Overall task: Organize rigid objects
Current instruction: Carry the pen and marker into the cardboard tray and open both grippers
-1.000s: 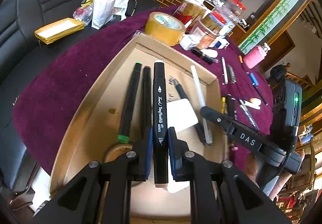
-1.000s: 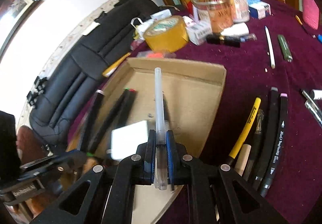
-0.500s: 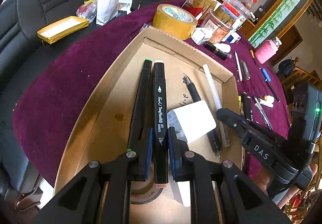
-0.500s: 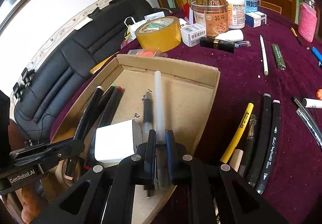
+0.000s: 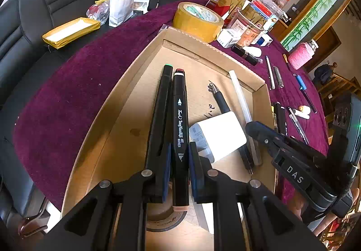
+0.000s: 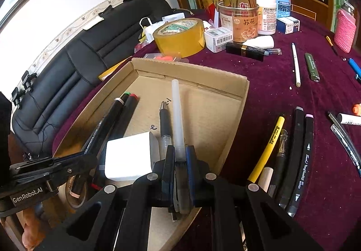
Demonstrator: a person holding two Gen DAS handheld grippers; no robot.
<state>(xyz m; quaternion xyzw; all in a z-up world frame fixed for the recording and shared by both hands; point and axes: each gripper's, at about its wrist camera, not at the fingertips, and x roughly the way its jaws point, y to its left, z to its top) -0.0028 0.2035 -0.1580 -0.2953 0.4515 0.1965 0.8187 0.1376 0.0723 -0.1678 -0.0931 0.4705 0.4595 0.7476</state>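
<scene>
left gripper (image 5: pixel 179 156) clamps black marker (image 5: pixel 179 115) | right gripper (image 6: pixel 179 158) clamps clear pen (image 6: pixel 177 115) | both over cardboard tray (image 6: pixel 244 93), likely lining pens parallel

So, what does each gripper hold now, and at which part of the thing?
The left gripper holds a black marker near its rear end. The right gripper holds a translucent white pen, also near its rear end.
</scene>
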